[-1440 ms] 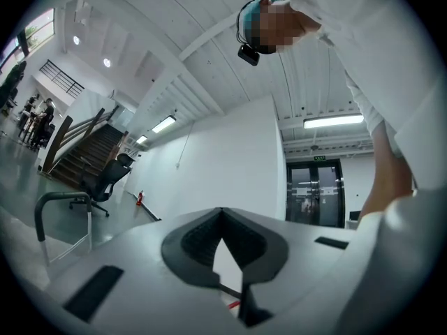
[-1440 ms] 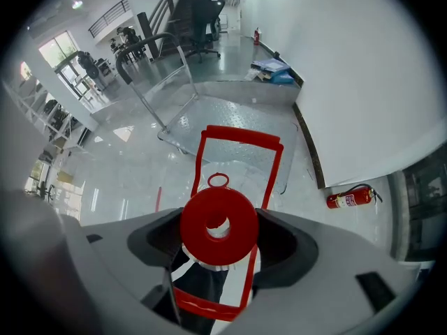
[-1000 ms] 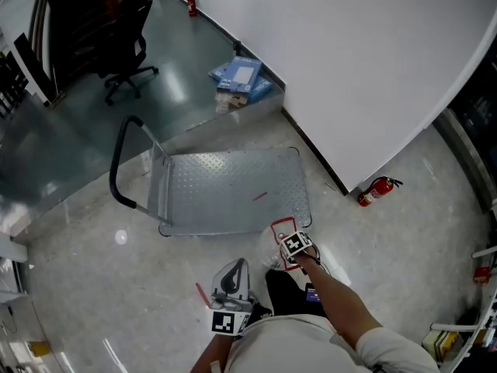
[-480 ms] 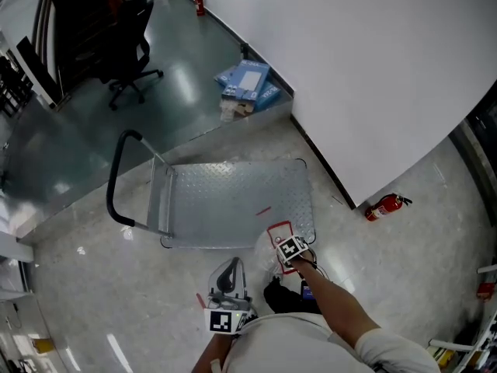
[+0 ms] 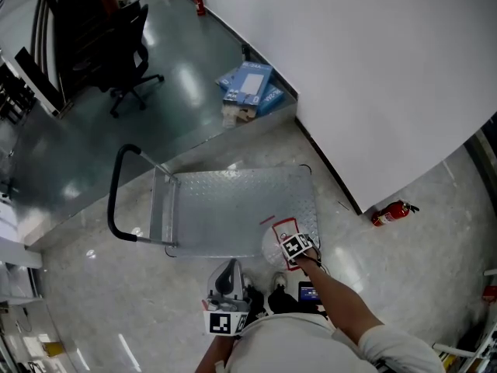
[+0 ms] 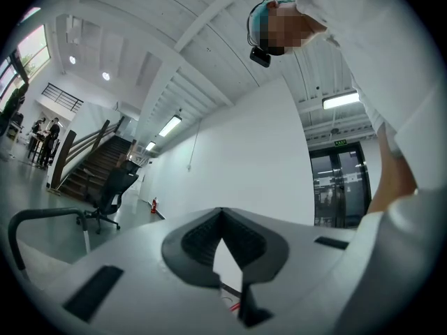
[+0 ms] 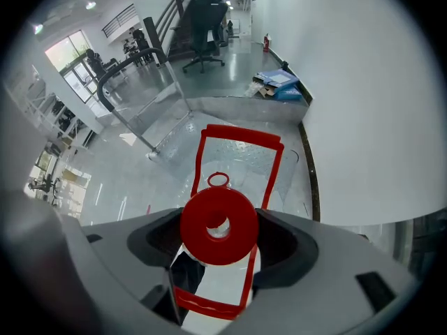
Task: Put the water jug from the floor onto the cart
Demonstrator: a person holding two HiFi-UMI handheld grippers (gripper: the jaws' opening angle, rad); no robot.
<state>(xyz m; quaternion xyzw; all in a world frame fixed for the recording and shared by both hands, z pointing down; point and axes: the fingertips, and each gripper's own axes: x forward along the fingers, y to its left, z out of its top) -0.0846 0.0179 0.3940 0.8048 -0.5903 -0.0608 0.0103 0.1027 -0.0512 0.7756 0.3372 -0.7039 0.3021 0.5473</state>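
Note:
The water jug (image 5: 277, 240) is clear plastic with a red handle frame (image 7: 238, 147) and a red cap (image 7: 218, 225). My right gripper (image 5: 296, 248) is shut on its neck, with one jaw on each side of the cap. It hangs at the near right corner of the metal platform cart (image 5: 225, 204); the cart's deck shows through the jug in the right gripper view. My left gripper (image 5: 226, 296) is held near my body, pointing upward, shut and empty. In the left gripper view its jaws (image 6: 223, 218) frame only a white wall.
The cart's black push handle (image 5: 115, 200) stands at its left end. Blue boxes (image 5: 250, 86) lie by the white wall (image 5: 373, 68). A fire extinguisher (image 5: 392, 212) lies at the wall's corner. An office chair (image 5: 116, 57) stands at the back left.
The jug in my right gripper has come closer to the cart's near right corner. The left gripper has stayed close to my body.

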